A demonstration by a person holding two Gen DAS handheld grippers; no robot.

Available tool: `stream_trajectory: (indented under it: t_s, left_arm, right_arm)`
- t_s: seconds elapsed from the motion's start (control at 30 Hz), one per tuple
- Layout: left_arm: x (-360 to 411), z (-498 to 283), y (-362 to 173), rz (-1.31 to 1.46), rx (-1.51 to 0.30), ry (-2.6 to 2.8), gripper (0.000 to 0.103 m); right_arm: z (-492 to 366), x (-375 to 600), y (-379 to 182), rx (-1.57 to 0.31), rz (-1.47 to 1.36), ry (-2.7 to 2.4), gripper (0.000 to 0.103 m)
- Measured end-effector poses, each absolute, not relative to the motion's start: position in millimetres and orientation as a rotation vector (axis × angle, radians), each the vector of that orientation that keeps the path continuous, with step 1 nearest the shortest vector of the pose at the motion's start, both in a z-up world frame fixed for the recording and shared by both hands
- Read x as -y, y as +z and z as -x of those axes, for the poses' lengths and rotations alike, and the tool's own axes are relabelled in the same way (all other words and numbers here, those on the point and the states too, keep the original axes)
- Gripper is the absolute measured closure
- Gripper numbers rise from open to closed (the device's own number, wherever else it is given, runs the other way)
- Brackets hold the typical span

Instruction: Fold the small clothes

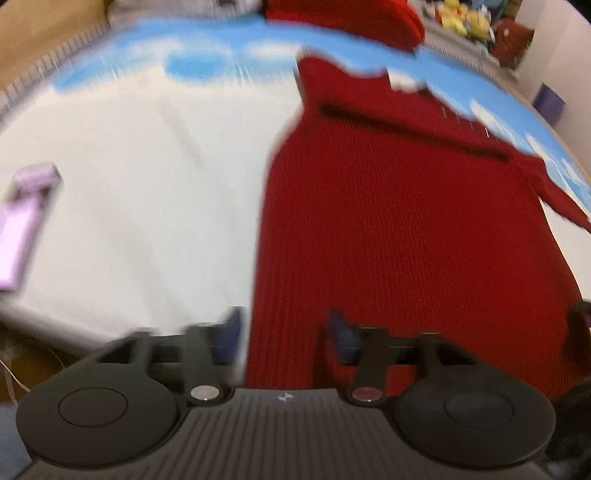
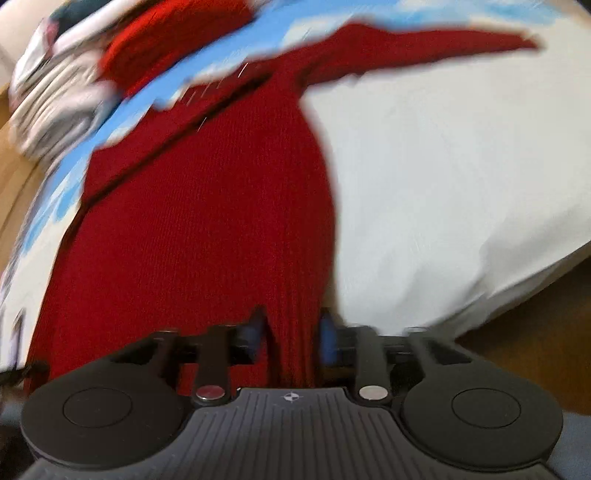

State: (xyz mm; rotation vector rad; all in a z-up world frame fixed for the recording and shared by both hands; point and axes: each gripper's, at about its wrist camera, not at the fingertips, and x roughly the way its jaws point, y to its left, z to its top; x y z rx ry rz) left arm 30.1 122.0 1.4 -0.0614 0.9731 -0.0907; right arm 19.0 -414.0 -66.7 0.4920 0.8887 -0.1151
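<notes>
A red knit sweater [image 1: 406, 221] lies spread on a white sheet [image 1: 147, 184], hem toward me; it also shows in the right wrist view [image 2: 207, 221] with one sleeve [image 2: 424, 48] stretched out to the right. My left gripper [image 1: 284, 332] sits at the hem's left corner, its blue-padded jaws apart with red knit between them. My right gripper [image 2: 291, 332] sits at the hem's right corner, jaws narrowly apart around a fold of the hem. Both views are motion-blurred, so I cannot tell whether either gripper pinches the cloth.
A blue-and-white printed cloth [image 1: 221, 55] lies beyond the sweater. Another red garment [image 1: 343, 18] and a stack of folded clothes [image 2: 55, 92] lie at the far end. A lilac object [image 1: 22, 229] rests at the left. Soft toys [image 1: 469, 18] sit at the back right.
</notes>
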Motion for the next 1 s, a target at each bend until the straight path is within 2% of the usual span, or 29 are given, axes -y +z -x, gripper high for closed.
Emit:
stream_trajectory:
  t_s: [0.03,0.1,0.23,0.47,0.63,1.0]
  left_arm:
    - [-122.0,-33.8,11.0,0.056,-0.926,-0.067,0.011]
    - [-115.4,-51.1,27.1,0.026,-0.853,-0.053,0.009]
    - [-85.5,-118.5,32.2,-0.053,-0.808,-0.02,0.009]
    - [-41.4,-236.9,-18.0,-0.13,-0.801,0.061,0.009]
    - [-38.8,-290.0,-51.1,-0.11,-0.854,0.112,0.009]
    - [-82.9,-308.9,-58.3,0.1,-0.963,0.153,0.009]
  right_arm:
    - [-20.6,416.3,-57.8,-0.834,-0.491,-0.133,0.022]
    - [-35.2,421.0,-43.2,-0.767,-0.511,-0.115,0.022]
    - [-95.9,416.0,-30.8,-0.762,-0.582,-0.039,0.022]
    - [-203.0,385.4,-49.5,-0.832,-0.618,0.034,0.025]
    - [-214.1,374.5,-69.1,-0.931,-0.59,0.056,0.029]
    - [-228.7,373.7,-85.4,-0.951,-0.588,-0.053,0.028]
